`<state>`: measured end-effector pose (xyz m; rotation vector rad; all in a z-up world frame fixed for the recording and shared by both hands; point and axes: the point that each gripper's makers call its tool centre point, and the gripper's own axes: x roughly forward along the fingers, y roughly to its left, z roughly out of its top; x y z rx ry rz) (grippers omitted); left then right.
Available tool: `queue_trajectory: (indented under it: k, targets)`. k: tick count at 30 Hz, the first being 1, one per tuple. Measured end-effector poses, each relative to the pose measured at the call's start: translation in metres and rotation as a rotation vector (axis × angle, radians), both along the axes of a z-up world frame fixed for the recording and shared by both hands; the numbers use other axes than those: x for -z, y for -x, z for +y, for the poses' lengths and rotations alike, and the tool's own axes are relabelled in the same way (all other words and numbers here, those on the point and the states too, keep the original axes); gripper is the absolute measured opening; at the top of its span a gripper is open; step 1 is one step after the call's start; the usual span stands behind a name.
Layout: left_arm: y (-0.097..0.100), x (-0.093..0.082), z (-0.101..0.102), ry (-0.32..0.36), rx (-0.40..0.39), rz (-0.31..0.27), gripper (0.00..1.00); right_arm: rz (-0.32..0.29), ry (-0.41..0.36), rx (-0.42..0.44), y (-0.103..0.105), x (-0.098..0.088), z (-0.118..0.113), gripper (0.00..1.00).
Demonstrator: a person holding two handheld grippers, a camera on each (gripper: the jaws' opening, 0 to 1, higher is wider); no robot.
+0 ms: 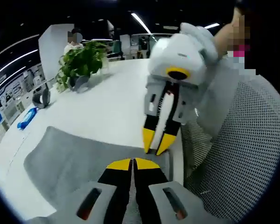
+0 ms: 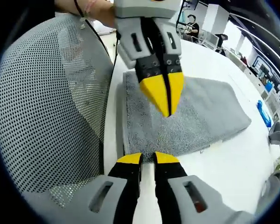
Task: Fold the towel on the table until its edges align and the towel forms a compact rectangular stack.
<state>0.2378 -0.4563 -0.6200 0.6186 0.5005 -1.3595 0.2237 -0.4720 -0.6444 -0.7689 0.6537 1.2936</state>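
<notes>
Left gripper view looks along the left gripper (image 1: 132, 164), whose yellow-tipped jaws stand pressed together with a sliver of grey towel (image 1: 70, 163) between them, so it is clenched on the towel's near edge. The towel lies flat on the white desk (image 1: 107, 107), close to the desk edge nearest the person, and it already reads as a folded rectangle, not a spread sheet. Just past the left jaws the right gripper (image 1: 155, 142) comes down at the same towel edge, its tips nearly closed and touching the cloth; whether cloth sits between them cannot be told from here.

In the right gripper view the right gripper (image 2: 147, 158) shows its jaws a narrow gap apart at the towel's (image 2: 196, 116) edge, with no clear fold of cloth in the gap, so its grasp cannot be judged. The left gripper (image 2: 164, 95) points down onto the towel's middle near that edge. Both claws meeting at one edge suggests they are placed to lift it together and carry it over for another fold, keeping the corners matched.

A mesh chair back (image 2: 46, 102) stands just beside the desk edge. A potted plant (image 1: 79, 65) sits towards the far side, well apart from the towel, with a blue object (image 1: 26, 118) near the desk's side edge.
</notes>
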Motion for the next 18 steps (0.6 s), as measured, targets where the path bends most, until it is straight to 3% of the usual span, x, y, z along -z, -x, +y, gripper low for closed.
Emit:
queue_trajectory:
  k: [5,7,8,11,14,18]
  targets:
    - [-0.010,0.038,0.022,-0.167,-0.041,0.002,0.01,0.000,-0.008,-0.080,0.018,-0.002,0.001,0.12]
    - [-0.012,0.033,0.016,-0.072,-0.070,0.052,0.01,0.003,-0.001,-0.096,0.021,0.000,0.004,0.15]
    - [-0.013,0.034,0.019,-0.079,-0.104,0.089,0.01,0.007,0.003,-0.098,0.022,0.001,0.006,0.15]
    - [-0.012,0.034,0.020,-0.079,-0.081,0.057,0.01,-0.016,0.023,-0.130,0.023,0.005,0.011,0.14]
    - [-0.012,0.034,0.019,-0.075,-0.095,0.065,0.01,-0.065,0.087,-0.169,0.019,0.013,0.011,0.12]
    - [-0.012,0.032,0.019,-0.082,-0.109,0.079,0.01,-0.066,0.089,-0.159,0.018,0.016,0.013,0.11]
